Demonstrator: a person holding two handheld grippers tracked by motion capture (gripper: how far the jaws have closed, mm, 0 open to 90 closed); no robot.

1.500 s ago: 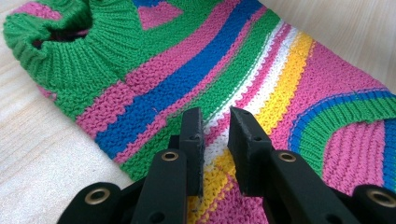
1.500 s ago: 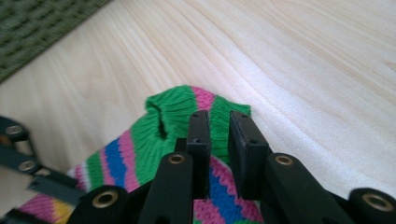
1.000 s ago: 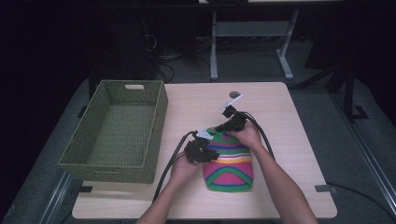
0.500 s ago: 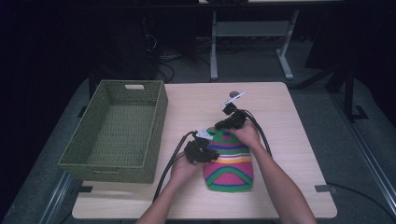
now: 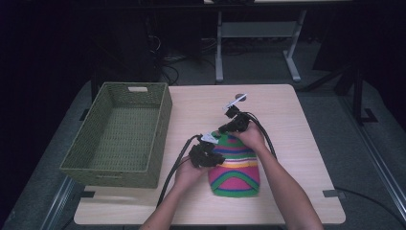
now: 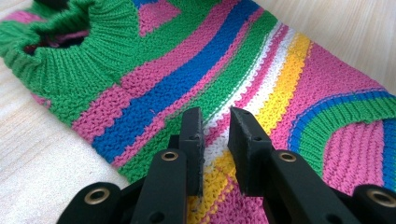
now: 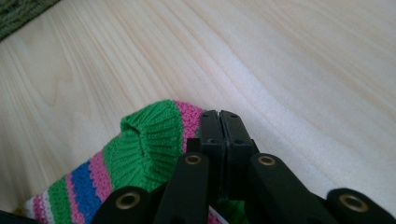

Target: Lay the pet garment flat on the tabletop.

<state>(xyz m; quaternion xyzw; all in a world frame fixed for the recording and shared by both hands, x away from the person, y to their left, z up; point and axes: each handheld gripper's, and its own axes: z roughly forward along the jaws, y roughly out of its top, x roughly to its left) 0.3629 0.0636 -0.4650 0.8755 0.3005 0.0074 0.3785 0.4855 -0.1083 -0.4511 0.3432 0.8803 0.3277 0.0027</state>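
Jaws of right gripper (image 7: 219, 122) just flicked apart, then closed again; now pressed together at green ribbed cuff of knit (image 7: 149, 140), seemingly pinching its edge. Judged: re-grip to secure hold for lifting or folding. Left gripper (image 6: 215, 122) jaws narrow, small gap, resting on striped middle, nothing clamped. Knit (image 5: 234, 165) lies flat on bench (image 5: 287, 120), right of woven basket (image 5: 119, 139). Chunky soft ribbing, pink, blue, yellow, green bands; pale wood-grain top.
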